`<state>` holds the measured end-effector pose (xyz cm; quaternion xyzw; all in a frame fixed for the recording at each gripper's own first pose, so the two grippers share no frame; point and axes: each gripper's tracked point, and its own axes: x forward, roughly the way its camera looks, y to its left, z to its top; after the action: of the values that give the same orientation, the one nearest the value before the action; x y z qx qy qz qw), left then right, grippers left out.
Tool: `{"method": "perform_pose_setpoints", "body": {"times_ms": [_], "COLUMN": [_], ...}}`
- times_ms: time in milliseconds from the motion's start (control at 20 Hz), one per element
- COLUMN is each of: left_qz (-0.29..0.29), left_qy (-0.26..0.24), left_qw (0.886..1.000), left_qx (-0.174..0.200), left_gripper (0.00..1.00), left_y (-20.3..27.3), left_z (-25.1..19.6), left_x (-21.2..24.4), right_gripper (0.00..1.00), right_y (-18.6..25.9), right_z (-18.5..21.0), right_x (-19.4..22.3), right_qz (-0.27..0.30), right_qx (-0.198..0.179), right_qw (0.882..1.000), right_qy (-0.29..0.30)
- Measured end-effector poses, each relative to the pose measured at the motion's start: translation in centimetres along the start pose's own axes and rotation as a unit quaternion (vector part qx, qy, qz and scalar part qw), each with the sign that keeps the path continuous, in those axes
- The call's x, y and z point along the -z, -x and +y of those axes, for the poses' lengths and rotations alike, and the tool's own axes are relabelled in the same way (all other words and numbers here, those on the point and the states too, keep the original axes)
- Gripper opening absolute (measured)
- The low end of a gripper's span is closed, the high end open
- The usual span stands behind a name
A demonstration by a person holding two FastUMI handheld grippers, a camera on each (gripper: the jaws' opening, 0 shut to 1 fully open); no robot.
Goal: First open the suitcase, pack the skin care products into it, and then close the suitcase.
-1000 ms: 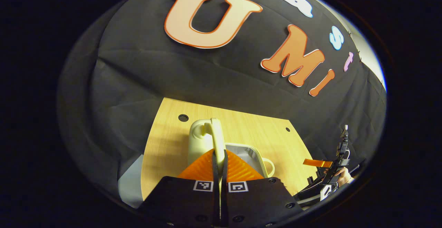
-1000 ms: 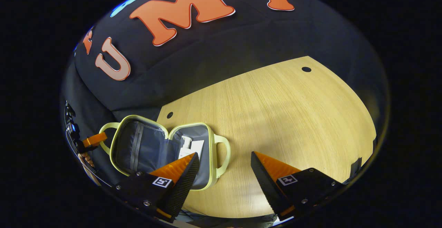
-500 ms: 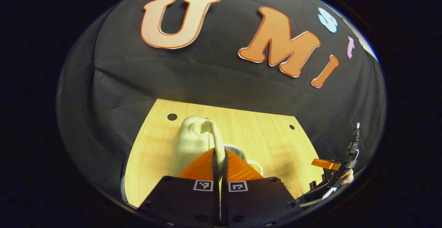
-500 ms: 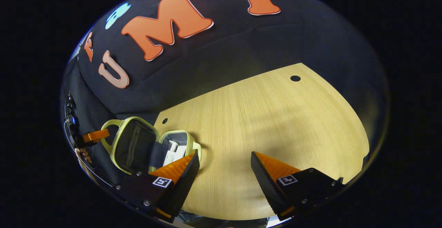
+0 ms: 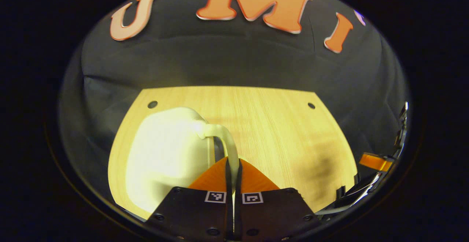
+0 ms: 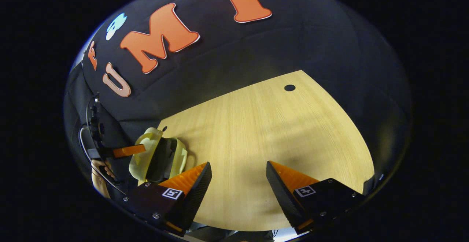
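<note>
The pale yellow-green suitcase stands on the wooden table with its lid swung most of the way over. My left gripper is shut on the lid's handle. In the right gripper view the suitcase shows as a narrow V at the left, the lid close to the base half, with the left gripper at the lid's handle. The skin care products are hidden inside. My right gripper hangs open over the table, right of the suitcase, with nothing between its fingers.
The table has small round holes near its far corners. The black cloth wall rises right behind it. The right gripper shows at the far right edge of the left gripper view. A hand holds the left gripper.
My left gripper has swung the lid over by its handle, from wide open to nearly shut, hiding the white bottles inside. The right gripper stayed open and shifted slightly.
</note>
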<state>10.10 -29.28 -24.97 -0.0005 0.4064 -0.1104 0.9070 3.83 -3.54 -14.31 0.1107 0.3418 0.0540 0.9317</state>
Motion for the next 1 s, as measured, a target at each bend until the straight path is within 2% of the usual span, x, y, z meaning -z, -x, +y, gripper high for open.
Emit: {"method": "perform_pose_setpoints", "body": {"times_ms": [200,400,500,550,650,700,800,950,1000], "left_qz": [0.051,0.052,0.062,0.062,0.059,0.061,0.065,0.039,0.028], "left_qy": [-0.044,-0.072,-0.073,-0.078,-0.082,-0.066,-0.022,0.007,0.012], "left_qw": [0.997,0.993,0.992,0.991,0.991,0.992,0.996,0.998,0.999], "left_qx": [-0.048,-0.078,-0.081,-0.087,-0.093,-0.083,-0.055,-0.04,-0.044], "left_gripper": [0.02,0.02,0.02,0.02,0.04,0.14,0.27,1.0,0.99], "left_y": [-5.9,-8.0,-8.9,-8.2,-8.7,-8.9,-7.9,-6.8,-6.3], "left_z": [-2.4,-2.5,-2.3,-3.0,-3.6,-4.1,-4.7,-5.4,-5.2], "left_x": [4.4,3.0,4.6,2.8,2.6,2.7,2.8,0.6,-0.6], "right_gripper": [0.95,0.96,0.96,0.96,0.95,0.96,0.95,0.95,0.96], "right_y": [-0.1,-0.7,-1.1,-1.3,-1.7,-2.0,-2.4,-3.3,-3.5], "right_z": [-3.1,-4.1,-3.8,-3.4,-2.7,-2.1,-1.0,0.4,1.1], "right_x": [1.2,1.8,1.6,1.7,1.4,1.3,1.1,0.4,-0.1], "right_qz": [0.008,0.014,0.014,0.014,0.011,0.011,0.014,0.011,0.007], "right_qx": [0.017,0.032,0.033,0.033,0.035,0.035,0.033,0.038,0.036], "right_qw": [1.0,0.999,0.999,0.999,0.999,0.999,0.999,0.998,0.998], "right_qy": [-0.002,0.006,0.005,0.007,0.013,0.018,0.032,0.051,0.052]}}
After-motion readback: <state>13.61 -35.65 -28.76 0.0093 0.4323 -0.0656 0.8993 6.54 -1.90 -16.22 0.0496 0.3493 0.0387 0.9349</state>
